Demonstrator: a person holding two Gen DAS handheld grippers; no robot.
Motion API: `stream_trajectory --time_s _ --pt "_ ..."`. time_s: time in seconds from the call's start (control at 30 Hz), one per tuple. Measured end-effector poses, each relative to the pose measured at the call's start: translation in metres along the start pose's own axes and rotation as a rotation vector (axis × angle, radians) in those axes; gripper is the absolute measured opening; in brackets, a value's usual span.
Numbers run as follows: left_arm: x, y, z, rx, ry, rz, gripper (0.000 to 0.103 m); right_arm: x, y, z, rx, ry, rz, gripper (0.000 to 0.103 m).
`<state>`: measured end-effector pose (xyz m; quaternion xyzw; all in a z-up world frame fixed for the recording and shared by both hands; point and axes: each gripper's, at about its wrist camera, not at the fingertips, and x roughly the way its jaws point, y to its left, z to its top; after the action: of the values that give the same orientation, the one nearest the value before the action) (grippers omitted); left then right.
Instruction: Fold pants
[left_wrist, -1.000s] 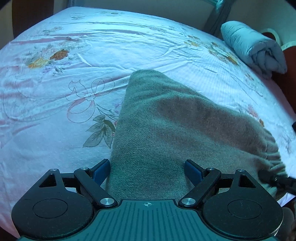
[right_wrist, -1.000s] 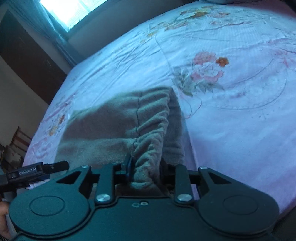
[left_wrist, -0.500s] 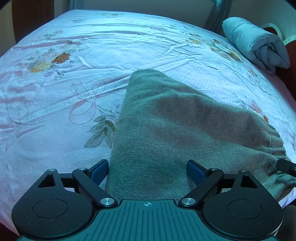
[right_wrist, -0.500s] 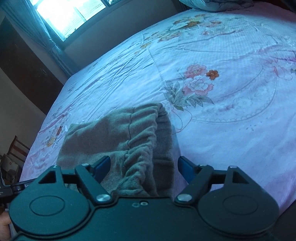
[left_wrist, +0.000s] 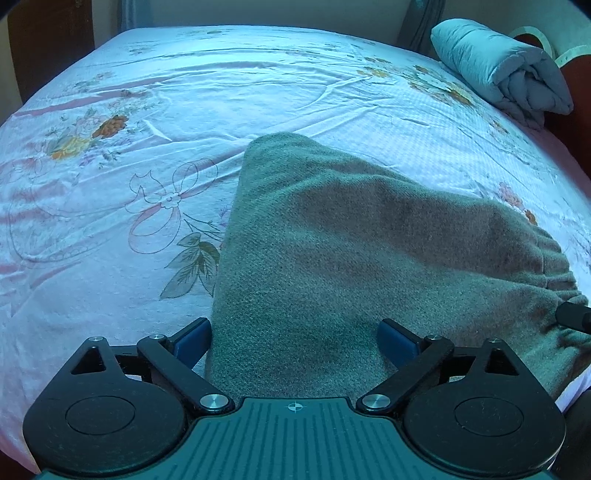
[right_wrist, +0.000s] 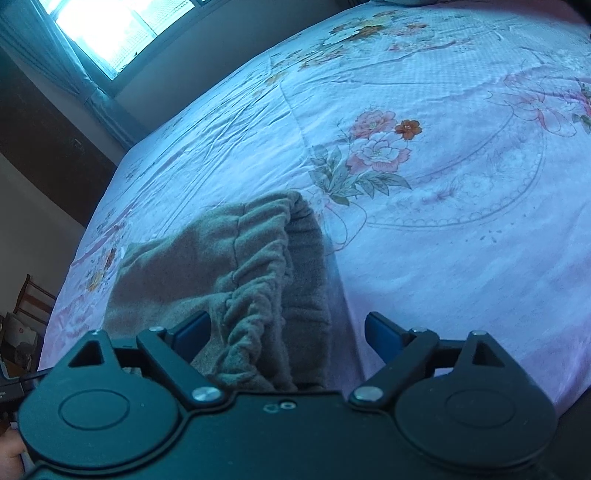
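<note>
The grey-brown fleece pants (left_wrist: 332, 258) lie folded on the floral bed sheet (left_wrist: 147, 110), with the gathered elastic waistband at the right end. My left gripper (left_wrist: 295, 341) is open, its blue fingers (left_wrist: 192, 339) standing apart on either side of the near edge of the cloth. In the right wrist view the ruffled waistband (right_wrist: 258, 295) lies between the spread blue fingers (right_wrist: 384, 338) of my right gripper (right_wrist: 286, 334), which is open and holds nothing. A tip of the right gripper (left_wrist: 572, 317) shows at the right edge of the left wrist view.
A rolled pale-blue quilt (left_wrist: 498, 70) lies at the far right corner of the bed. A window (right_wrist: 107, 29) and a dark wardrobe (right_wrist: 44, 147) stand beyond the bed. A wooden chair (right_wrist: 29, 302) is on the floor at left.
My right gripper was shut on the waistband a second ago; it has opened and let go, and pulled back a little. The left gripper stays open and has drawn back slightly.
</note>
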<state>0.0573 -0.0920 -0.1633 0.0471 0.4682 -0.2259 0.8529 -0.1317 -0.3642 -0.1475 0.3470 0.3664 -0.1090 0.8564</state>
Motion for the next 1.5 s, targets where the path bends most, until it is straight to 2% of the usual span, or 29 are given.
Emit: stream_trajectory --time_s 0.17,0.3,0.4,0.47,0.5,0.63,0.77,1.0,1.2,1.27,1.33,1.4,1.5 --pt "-0.001 0.005 -0.004 0.027 0.004 -0.042 0.098 0.007 -0.003 0.0 0.016 0.031 0.008 0.089" --pt "0.0 0.013 -0.004 0.002 -0.002 -0.089 0.098 0.012 -0.011 0.0 0.036 0.048 0.016 0.089" --pt "0.006 0.014 -0.002 0.001 0.008 -0.09 0.098 0.019 -0.014 0.0 0.063 0.071 0.053 0.086" --pt "0.011 0.014 0.0 -0.003 0.019 -0.084 0.098 0.023 -0.014 0.001 0.064 0.086 0.077 0.08" --pt "0.013 0.014 0.001 -0.012 0.028 -0.08 0.098 0.025 -0.012 0.001 0.057 0.093 0.083 0.074" --pt "0.02 0.013 0.002 -0.035 0.041 -0.071 0.103 0.03 -0.008 0.001 0.039 0.105 0.075 0.079" --pt "0.024 0.012 0.001 -0.041 0.038 -0.073 0.103 0.036 -0.002 0.001 0.006 0.119 0.071 0.085" --pt "0.028 0.009 0.003 -0.052 0.04 -0.066 0.103 0.043 0.0 0.002 0.023 0.123 0.09 0.094" --pt "0.03 0.007 0.003 -0.057 0.03 -0.054 0.103 0.045 0.001 0.004 0.011 0.142 0.097 0.094" --pt "0.028 0.007 0.002 -0.053 0.027 -0.051 0.103 0.041 0.007 0.004 -0.028 0.145 0.065 0.087" --pt "0.022 0.009 0.002 -0.055 0.006 -0.04 0.103 0.031 0.013 0.003 -0.075 0.104 0.013 0.086" --pt "0.003 0.008 0.0 -0.035 -0.072 -0.011 0.103 0.018 0.016 0.003 -0.12 0.04 -0.041 0.086" --pt "-0.03 -0.001 0.004 0.061 -0.2 -0.012 0.103 -0.01 0.025 0.004 -0.175 -0.102 -0.096 0.084"
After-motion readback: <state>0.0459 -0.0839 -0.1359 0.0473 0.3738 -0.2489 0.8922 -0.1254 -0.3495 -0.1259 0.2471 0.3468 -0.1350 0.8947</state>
